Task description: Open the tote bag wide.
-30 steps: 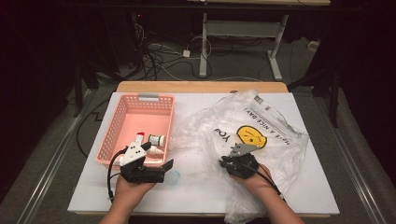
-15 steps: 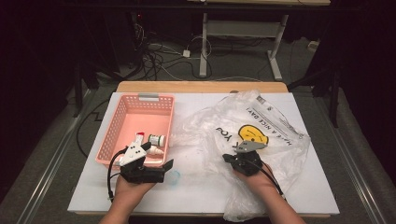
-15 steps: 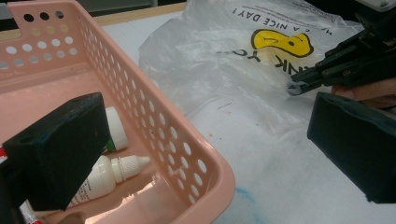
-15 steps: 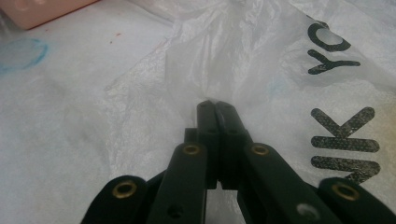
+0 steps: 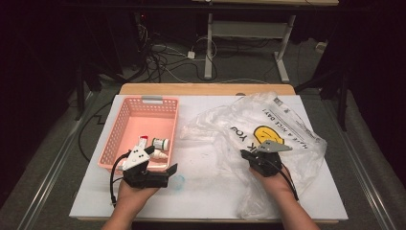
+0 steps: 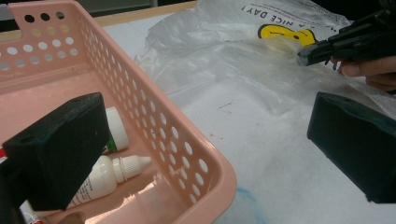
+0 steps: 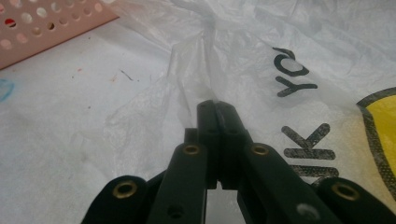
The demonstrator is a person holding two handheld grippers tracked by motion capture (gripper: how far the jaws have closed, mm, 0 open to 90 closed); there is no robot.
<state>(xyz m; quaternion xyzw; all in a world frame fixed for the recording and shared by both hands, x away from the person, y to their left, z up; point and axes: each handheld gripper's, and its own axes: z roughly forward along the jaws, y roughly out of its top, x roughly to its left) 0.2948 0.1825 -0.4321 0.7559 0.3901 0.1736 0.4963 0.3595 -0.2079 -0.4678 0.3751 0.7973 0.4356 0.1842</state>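
Right tool (image 5: 253, 156) has its jaws pressed together on a fold of the clear plastic bag (image 5: 268, 124); in the right gripper view the film bunches up just ahead of the closed tips (image 7: 215, 108), so the pinch looks thin, only a pleat of the bag's near layer. Its jaws have just been closing, with that film between them. Left tool (image 5: 168, 172) has its jaws wide apart and holds nothing; it hangs over the desk (image 5: 206, 163) at the near right corner of the pink basket (image 5: 125, 115), one pad (image 6: 60, 149) over the basket's inside and the other (image 6: 355, 144) over the bare desk.

The bag lies crumpled on the right half of the desk, beside the basket, with its yellow smiley print (image 5: 268, 136) facing up. Two small white bottles (image 6: 112, 172) lie in the near end of the basket, side by side.

The work in hand looks like opening the bag, perhaps to fill it from the basket. The main risk is the grip: thin, slick film can slide out of closed jaws if the hand pulls fast or at a slant. A second risk is that both layers are caught, so that a lift raises the whole bag without parting its mouth; I cannot tell from these views how many layers are pinched. A sharp tug could also stretch or tear the film at the tips.
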